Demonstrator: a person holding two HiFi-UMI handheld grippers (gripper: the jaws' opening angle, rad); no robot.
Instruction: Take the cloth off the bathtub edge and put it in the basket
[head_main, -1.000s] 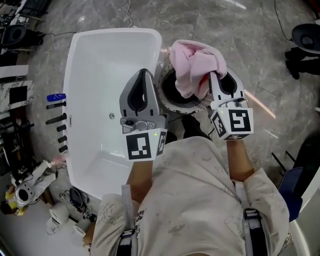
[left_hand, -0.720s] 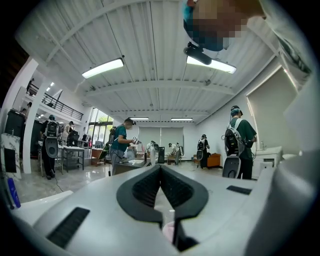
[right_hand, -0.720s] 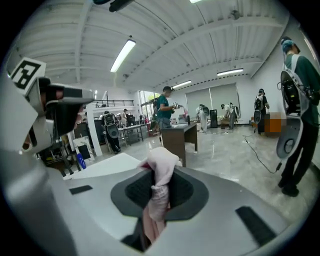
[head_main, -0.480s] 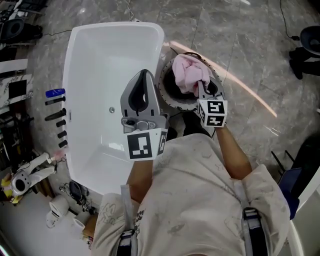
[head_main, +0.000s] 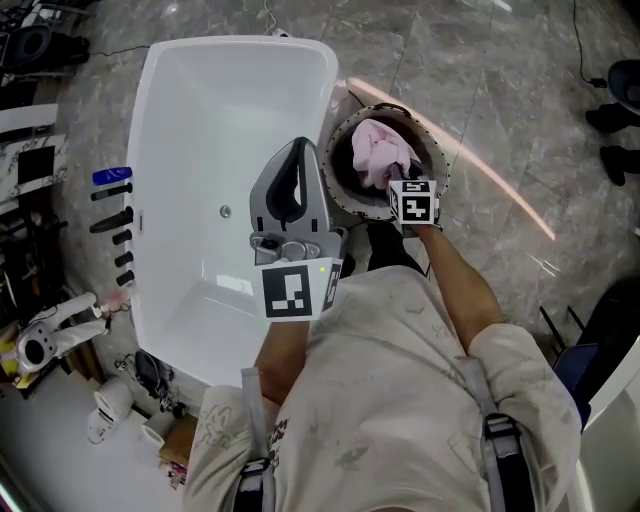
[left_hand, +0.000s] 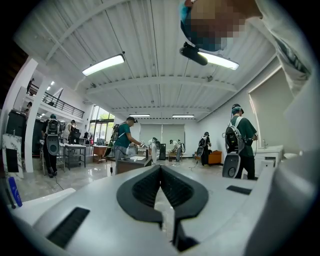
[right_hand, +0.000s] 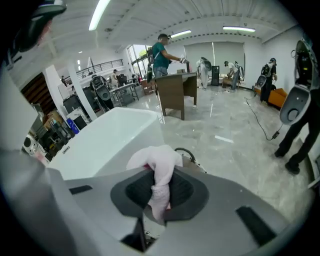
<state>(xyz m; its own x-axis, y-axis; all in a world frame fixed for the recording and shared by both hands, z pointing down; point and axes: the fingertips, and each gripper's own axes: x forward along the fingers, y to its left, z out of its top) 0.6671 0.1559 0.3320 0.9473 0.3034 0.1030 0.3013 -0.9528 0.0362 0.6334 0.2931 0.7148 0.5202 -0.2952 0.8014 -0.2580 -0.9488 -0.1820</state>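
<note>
Cloth (head_main: 378, 155) is showing pale pink. Bathtub (head_main: 190, 110) is reading plain glossy white. Basket (head_main: 338, 182) is looking dark inside. Floor (head_main: 500, 90) is showing grey marble veining. Left gripper (head_main: 297, 150) and right gripper (right_hand: 159, 190) are showing light grey shells, black ribbed pads, and white cubes carrying black square markers. Shirt (head_main: 400, 380) is showing cream with a faint print. Bottle (head_main: 112, 177) at far left is showing blue.

No legible text, numbers (cube markers (head_main: 293, 291) mere patterns).

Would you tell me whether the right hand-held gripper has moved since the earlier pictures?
Yes: the right hand-held gripper carried the cloth down into the basket beside the bathtub.
</note>
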